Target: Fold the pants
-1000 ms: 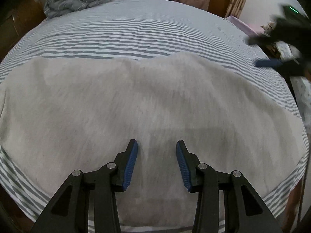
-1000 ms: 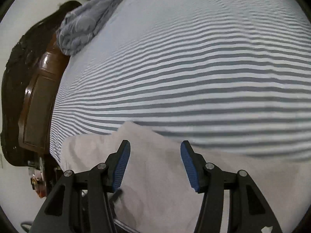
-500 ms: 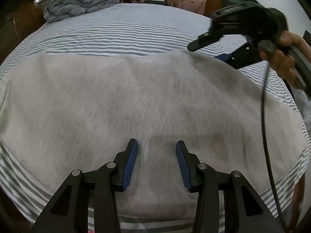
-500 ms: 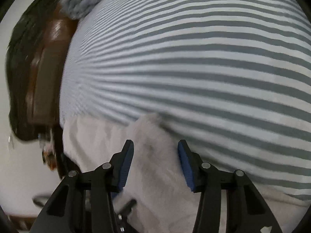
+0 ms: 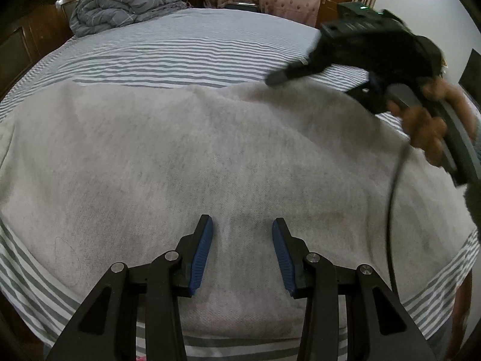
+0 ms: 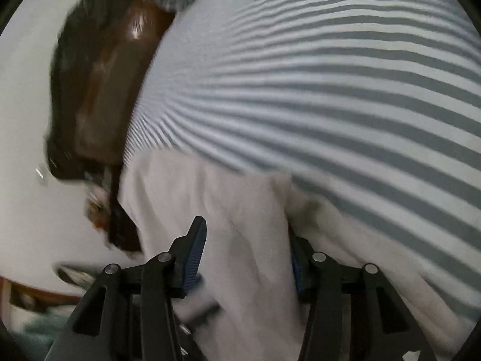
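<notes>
The pale grey pants (image 5: 210, 156) lie spread flat across the striped bed. My left gripper (image 5: 243, 252) hovers open and empty just above the cloth near the bed's front edge. My right gripper (image 5: 288, 73) shows in the left wrist view at the pants' far right edge, held by a hand. In the right wrist view the pants (image 6: 246, 240) bulge up between the open fingers of the right gripper (image 6: 246, 249), with one finger (image 6: 195, 249) beside the fold and the other partly hidden behind the cloth. That view is blurred.
A crumpled grey-blue duvet (image 5: 126, 3) lies at the bed's far left corner. The striped sheet (image 5: 186, 48) stretches beyond the pants. A dark wooden headboard (image 6: 102, 84) stands at the left. A black cable (image 5: 393, 210) hangs from the right gripper over the pants.
My right gripper has come down to the pants' far edge and a fold of cloth now stands between its fingers. My left gripper has hardly moved.
</notes>
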A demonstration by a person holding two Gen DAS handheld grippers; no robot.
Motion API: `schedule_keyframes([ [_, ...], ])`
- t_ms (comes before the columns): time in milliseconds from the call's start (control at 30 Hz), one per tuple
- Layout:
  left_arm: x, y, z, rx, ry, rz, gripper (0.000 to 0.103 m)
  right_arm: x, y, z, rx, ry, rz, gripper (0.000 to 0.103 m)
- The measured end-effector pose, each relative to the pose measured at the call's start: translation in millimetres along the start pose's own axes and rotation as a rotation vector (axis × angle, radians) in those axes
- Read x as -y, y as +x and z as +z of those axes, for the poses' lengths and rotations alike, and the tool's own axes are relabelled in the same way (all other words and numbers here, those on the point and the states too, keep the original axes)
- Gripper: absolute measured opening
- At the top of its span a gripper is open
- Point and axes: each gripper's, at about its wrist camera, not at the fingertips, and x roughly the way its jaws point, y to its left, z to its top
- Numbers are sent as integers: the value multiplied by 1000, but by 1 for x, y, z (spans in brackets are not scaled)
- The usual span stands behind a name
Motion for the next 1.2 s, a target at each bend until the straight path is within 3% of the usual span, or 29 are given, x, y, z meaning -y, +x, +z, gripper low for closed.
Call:
schedule_keyframes([
  [100, 3, -1, -2, 7, 11, 7, 43, 9, -2, 12, 76, 91, 91, 41],
  [200, 4, -3, -4, 13, 15, 3, 43, 8, -21, 17, 175, 94, 124, 17],
  [433, 8, -3, -8, 32, 30, 26, 43, 0, -18, 21, 197, 52, -53, 12],
  [600, 14, -6, -13, 46, 55, 36, 43, 10, -6, 35, 233, 18, -251, 1],
  [733, 27, -12, -18, 77, 153, 73, 44, 2, -18, 28, 274, 3, -292, 10],
  [867, 25, -23, -16, 113, 150, 45, 44, -29, -48, 10, 335, -120, -358, 10],
  [1000, 23, -36, -10, 159, 128, 22, 45, -54, -44, -10, 260, -233, -398, 10],
  [1167, 18, -19, -23, 46, 103, 23, 45, -45, -11, -7, 214, -219, -514, 4],
  [1200, 17, -21, -27, 66, 105, 20, 45, -40, -7, -5, 218, -210, -542, 3],
])
